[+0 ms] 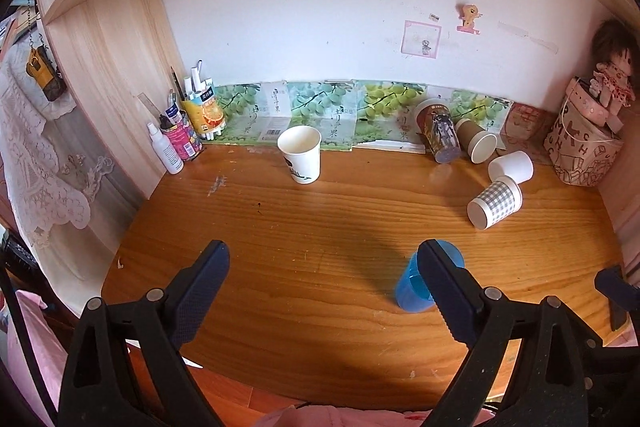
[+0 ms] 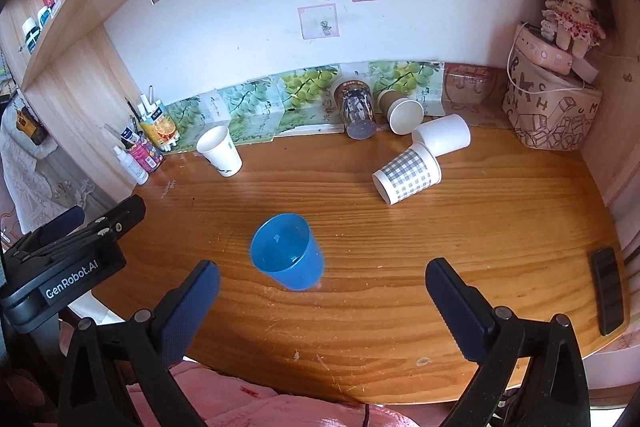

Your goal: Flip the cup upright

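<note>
A blue plastic cup stands upright on the wooden desk, mouth up; in the left wrist view the blue cup is partly hidden behind my left gripper's right finger. My left gripper is open and empty, to the left of the blue cup. My right gripper is open and empty, just in front of the cup. A checked paper cup, a white cup, a brown cup and a printed cup lie on their sides at the back right.
A white paper cup stands upright at the back. A pen holder and bottles stand at the back left. A patterned bag with a doll fills the back right corner. A black phone lies at the right edge.
</note>
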The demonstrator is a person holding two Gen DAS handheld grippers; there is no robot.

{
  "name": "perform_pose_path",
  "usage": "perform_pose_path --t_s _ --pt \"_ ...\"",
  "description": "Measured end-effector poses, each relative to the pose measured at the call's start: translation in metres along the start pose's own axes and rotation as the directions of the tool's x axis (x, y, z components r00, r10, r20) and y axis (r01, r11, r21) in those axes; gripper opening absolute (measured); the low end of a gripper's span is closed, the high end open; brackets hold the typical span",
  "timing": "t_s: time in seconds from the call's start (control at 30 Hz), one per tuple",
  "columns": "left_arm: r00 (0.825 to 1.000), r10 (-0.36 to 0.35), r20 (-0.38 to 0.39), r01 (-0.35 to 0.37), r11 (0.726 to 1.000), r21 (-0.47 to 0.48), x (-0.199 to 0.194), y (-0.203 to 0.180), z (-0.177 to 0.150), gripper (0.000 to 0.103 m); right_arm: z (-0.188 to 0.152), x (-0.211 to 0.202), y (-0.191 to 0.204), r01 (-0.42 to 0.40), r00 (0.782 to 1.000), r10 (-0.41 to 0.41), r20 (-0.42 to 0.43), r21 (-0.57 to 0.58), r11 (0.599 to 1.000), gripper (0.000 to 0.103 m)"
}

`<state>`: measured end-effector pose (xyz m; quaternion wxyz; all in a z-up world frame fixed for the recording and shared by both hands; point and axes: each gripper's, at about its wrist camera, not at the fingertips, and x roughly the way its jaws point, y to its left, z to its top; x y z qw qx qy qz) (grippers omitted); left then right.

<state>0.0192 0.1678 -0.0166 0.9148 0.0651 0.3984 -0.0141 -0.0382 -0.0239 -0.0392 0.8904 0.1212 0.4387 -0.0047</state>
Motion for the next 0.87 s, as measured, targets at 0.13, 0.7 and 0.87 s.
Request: perform_pose_path --t_s 0.13,0.7,0.87 --pt "1.0 -0.013 0.008 0.012 1.0 0.009 0.002 -0.005 0.003 0.096 0.002 0.002 -0.001 0.016 1.0 -0.016 0.001 -0.005 1.0 0.103" --pt "0.999 -0.023 0.03 0.023 0.999 0.025 0.002 -0.012 0.008 0.096 0.009 0.009 0.001 0.038 0.999 -0.039 -0.008 -0.025 0.999 0.103" --pt "0.999 -0.024 0.028 0.024 0.999 0.021 0.002 -0.01 0.008 0.096 0.01 0.011 0.002 0.039 0.999 -0.039 -0.015 -0.027 0.999 0.103"
